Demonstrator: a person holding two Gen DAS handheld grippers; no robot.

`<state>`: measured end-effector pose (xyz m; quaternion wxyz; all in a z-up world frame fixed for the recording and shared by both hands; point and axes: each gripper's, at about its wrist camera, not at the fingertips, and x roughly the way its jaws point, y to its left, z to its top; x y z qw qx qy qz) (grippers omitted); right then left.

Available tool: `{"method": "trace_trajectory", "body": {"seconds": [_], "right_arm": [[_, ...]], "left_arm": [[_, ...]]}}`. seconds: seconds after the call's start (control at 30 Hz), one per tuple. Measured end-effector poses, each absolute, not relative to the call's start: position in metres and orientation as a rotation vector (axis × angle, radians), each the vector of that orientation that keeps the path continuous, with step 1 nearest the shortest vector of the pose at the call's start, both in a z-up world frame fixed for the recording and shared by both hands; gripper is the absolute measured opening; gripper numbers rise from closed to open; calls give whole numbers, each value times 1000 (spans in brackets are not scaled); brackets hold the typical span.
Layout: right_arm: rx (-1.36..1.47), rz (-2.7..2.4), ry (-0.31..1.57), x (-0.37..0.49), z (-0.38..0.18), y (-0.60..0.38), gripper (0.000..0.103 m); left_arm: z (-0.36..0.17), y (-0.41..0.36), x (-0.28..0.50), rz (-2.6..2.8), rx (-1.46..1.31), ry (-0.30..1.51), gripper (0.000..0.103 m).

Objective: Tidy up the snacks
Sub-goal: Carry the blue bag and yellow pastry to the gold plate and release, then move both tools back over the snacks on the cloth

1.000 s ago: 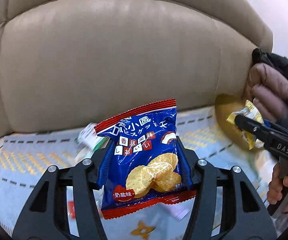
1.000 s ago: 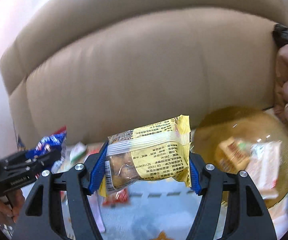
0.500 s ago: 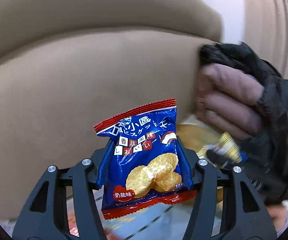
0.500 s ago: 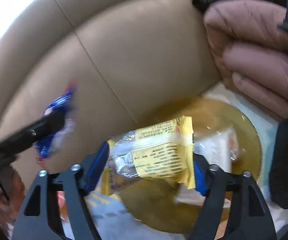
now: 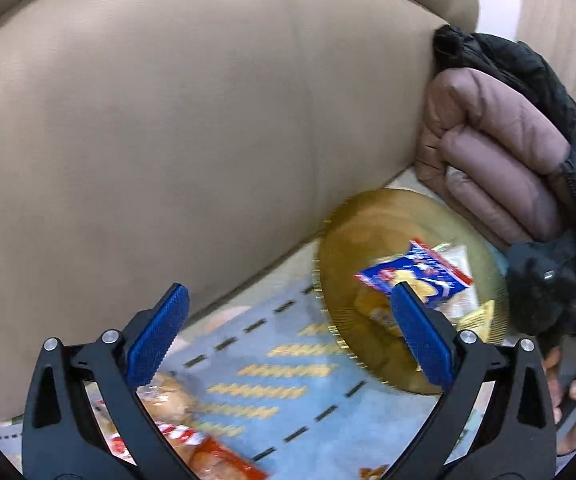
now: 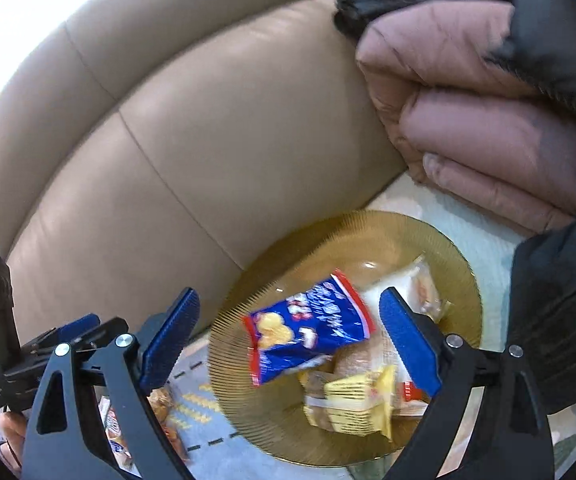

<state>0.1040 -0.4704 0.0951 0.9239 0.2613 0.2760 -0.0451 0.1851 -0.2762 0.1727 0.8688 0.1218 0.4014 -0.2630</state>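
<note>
Both grippers spread wide, empty: left gripper (image 5: pixel 288 336), right gripper (image 6: pixel 292 340). Blue cracker bag (image 6: pixel 308 328) blurred, in/over amber plate (image 6: pixel 247 412) w/ yellow pack (image 6: pixel 356 400); contact unclear. Plate partly hidden in left view. Loose snacks (image 5: pixel 191 436) cut off behind fingers, clearer in left view.

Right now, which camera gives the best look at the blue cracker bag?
The right wrist view: the blue bag lies on the plate between the open claw's fingers, nearly whole. In the left wrist view it is smaller, blurred and partly behind a finger.
</note>
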Motion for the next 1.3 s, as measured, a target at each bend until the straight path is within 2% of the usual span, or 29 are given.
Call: {"method": "trace_trajectory", "body": {"seconds": [0.2, 0.5, 0.83, 1.03, 1.3], "right_arm": [[464, 15, 559, 107, 114, -419, 91], [266, 226, 604, 110, 117, -318, 97], [73, 415, 751, 94, 68, -218, 98], [-56, 450, 830, 75, 28, -181, 98], [-173, 452, 922, 63, -27, -165, 98]], "left_arm": [[189, -233, 182, -453, 241, 816, 100], [191, -108, 166, -215, 90, 835, 100], [138, 38, 105, 56, -112, 889, 100], [84, 61, 70, 103, -165, 965, 100], [48, 57, 53, 86, -207, 969, 100]]}}
